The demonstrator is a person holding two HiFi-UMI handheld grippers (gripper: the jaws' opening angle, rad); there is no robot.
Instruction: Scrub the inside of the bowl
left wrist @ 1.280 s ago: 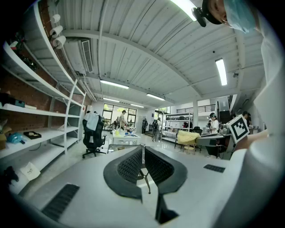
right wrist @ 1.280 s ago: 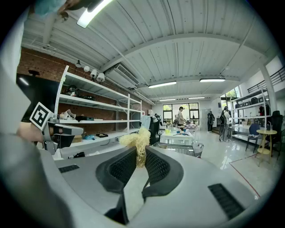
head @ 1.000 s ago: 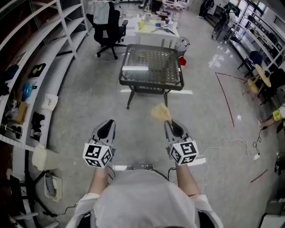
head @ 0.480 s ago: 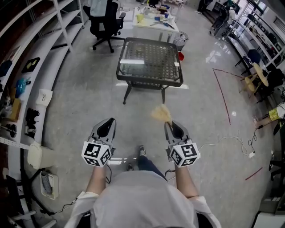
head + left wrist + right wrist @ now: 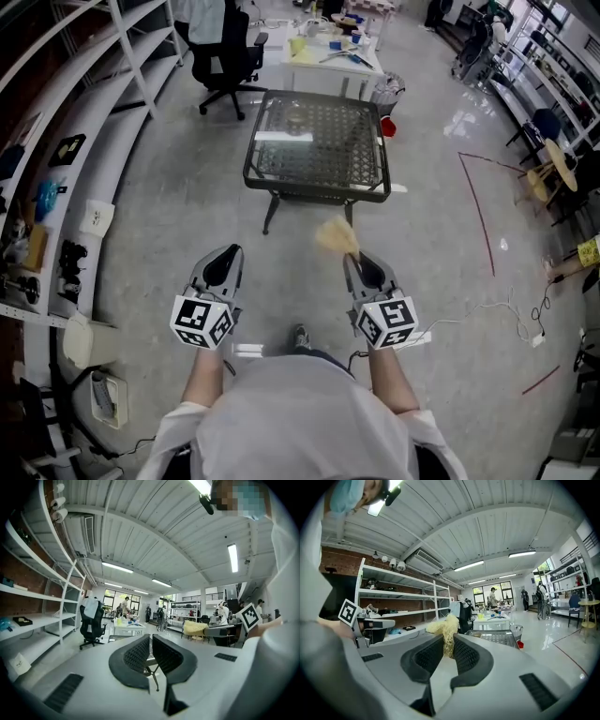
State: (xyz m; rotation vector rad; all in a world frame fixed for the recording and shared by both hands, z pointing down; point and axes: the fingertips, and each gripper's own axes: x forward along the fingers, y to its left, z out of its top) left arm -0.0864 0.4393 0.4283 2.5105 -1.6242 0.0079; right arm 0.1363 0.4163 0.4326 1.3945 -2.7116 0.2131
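My right gripper (image 5: 352, 257) is shut on a yellow fibrous scrubber (image 5: 337, 236), whose tuft sticks out past the fingertips. In the right gripper view the scrubber (image 5: 446, 629) sits pinched between the black pads. My left gripper (image 5: 225, 255) hangs level beside it at the left, with its jaws together and nothing in them (image 5: 150, 643). Ahead on the floor stands a dark glass-topped mesh table (image 5: 317, 194). A faint round shape on its far part (image 5: 296, 117) may be a clear bowl; I cannot tell. Both grippers are well short of the table, over bare floor.
White shelving (image 5: 84, 141) curves along the left. A black office chair (image 5: 225, 52) and a cluttered white desk (image 5: 333, 47) stand behind the table. A red object (image 5: 386, 127) lies by the table's far right corner. A red floor line (image 5: 478, 206) and a cable (image 5: 497, 309) run at the right.
The person has been stepping on the floor before the table, a shoe showing below. Both grippers keep their pose, the right still holding the scrubber.
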